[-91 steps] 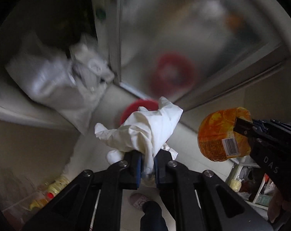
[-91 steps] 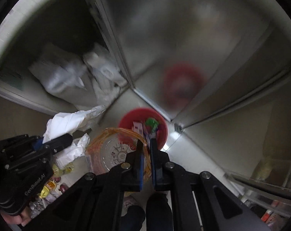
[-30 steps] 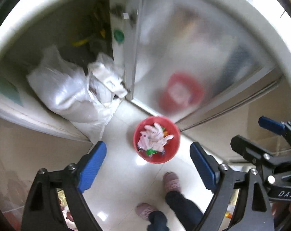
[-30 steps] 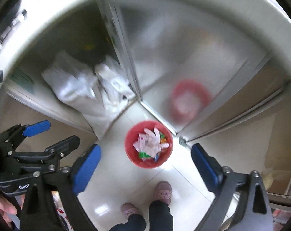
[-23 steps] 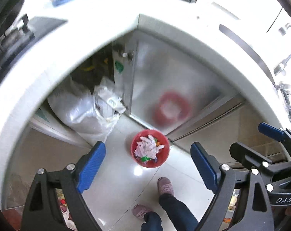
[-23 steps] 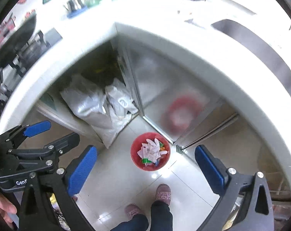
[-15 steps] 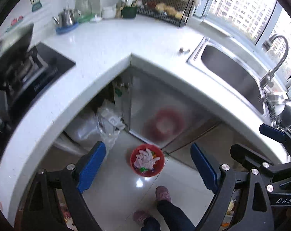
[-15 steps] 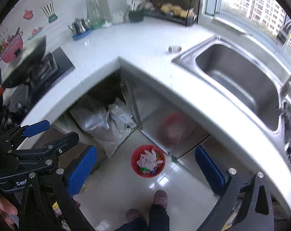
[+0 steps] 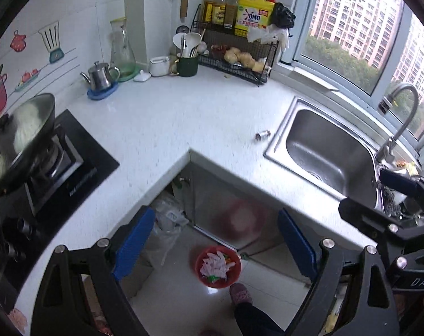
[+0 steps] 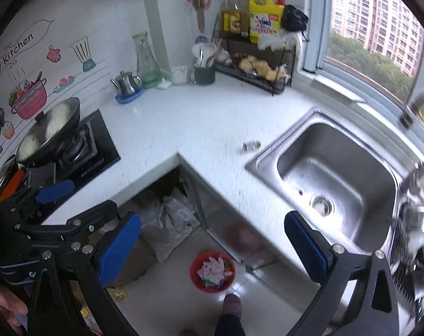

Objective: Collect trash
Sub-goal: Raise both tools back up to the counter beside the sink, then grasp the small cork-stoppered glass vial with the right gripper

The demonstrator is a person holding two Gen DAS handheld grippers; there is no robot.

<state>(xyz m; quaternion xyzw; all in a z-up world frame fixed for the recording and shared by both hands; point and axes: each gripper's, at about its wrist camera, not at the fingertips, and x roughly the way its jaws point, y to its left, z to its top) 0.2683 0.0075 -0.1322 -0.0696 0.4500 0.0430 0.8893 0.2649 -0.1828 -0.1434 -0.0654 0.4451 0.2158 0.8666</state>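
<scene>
A red trash bin [image 9: 218,267] stands on the floor below the counter corner, holding white paper and coloured scraps; it also shows in the right wrist view [image 10: 212,271]. My left gripper [image 9: 214,246] is open and empty, high above the bin. My right gripper [image 10: 212,242] is open and empty, also high above it. A small jar-like item [image 9: 262,135] lies on the white counter [image 9: 167,123] beside the sink, also in the right wrist view [image 10: 251,145].
A steel sink [image 9: 329,151] with a faucet [image 9: 399,123] is at right. A wok on the stove [image 9: 24,140] is at left. A kettle [image 9: 101,77], a jug, a utensil cup and a bottle rack [image 9: 237,56] line the back. White bags [image 10: 167,224] sit under the counter.
Both grippers let go of their trash, the white tissue and the orange container, opened wide, then rose from the bin to above counter height. The bin now holds the trash.
</scene>
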